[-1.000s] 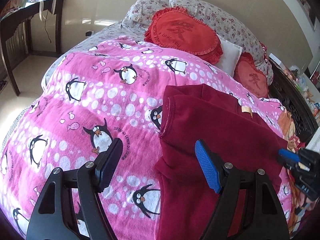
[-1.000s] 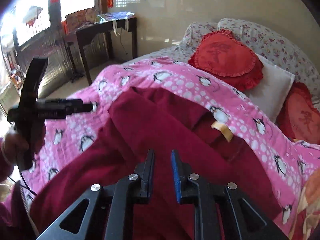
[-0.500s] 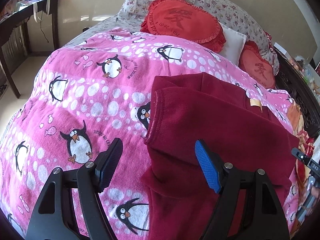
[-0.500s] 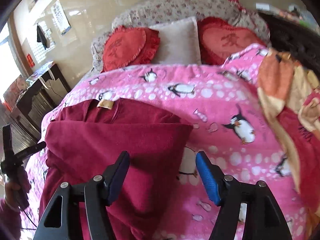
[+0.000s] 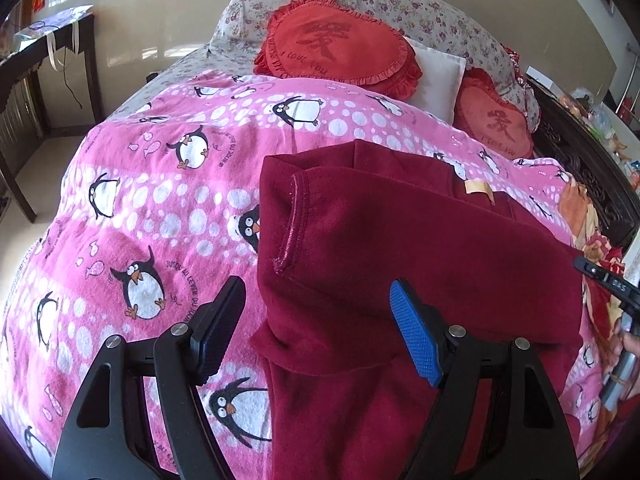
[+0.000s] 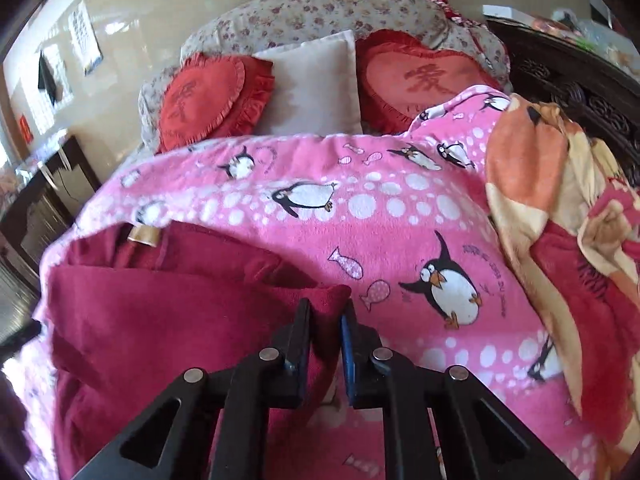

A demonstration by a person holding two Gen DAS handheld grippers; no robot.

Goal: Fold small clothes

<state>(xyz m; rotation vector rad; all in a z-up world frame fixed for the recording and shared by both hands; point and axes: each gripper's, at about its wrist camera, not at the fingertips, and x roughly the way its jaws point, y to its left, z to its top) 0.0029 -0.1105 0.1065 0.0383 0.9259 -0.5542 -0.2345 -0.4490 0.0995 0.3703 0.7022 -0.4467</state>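
Bed's pretty busy: a pink fleece blanket with penguins and white dots [image 5: 168, 200] covers most of it, and up at the head edge there are 2 red frilly heart-shaped cushions [image 5: 340, 44] [image 5: 494, 126] with a plain white pillow [image 5: 438, 76] squeezed between them, all leaning on floral print pillows [image 5: 400, 4]. An orange and red patterned blanket [image 6: 560, 208] is bunched along the bed's right edge, next to a dark carved wooden frame [image 6: 580, 84]. A dark wooden desk [image 5: 44, 52] stands off the left side by the wall.

The dark red fleece top [image 5: 400, 248] lies on the pink blanket, toward the near right part of the bed. It's already doubled over, with a stitched hem [image 5: 294, 224] showing along its left fold and a small tan label [image 5: 478, 190] up by the neck.

The left gripper [image 5: 318, 326] hovers over the near left edge of the top with its fingers wide apart, holding nothing. The right gripper [image 6: 325, 344] has its fingers pinched together on the top's folded right corner, fabric squeezed between the pads.
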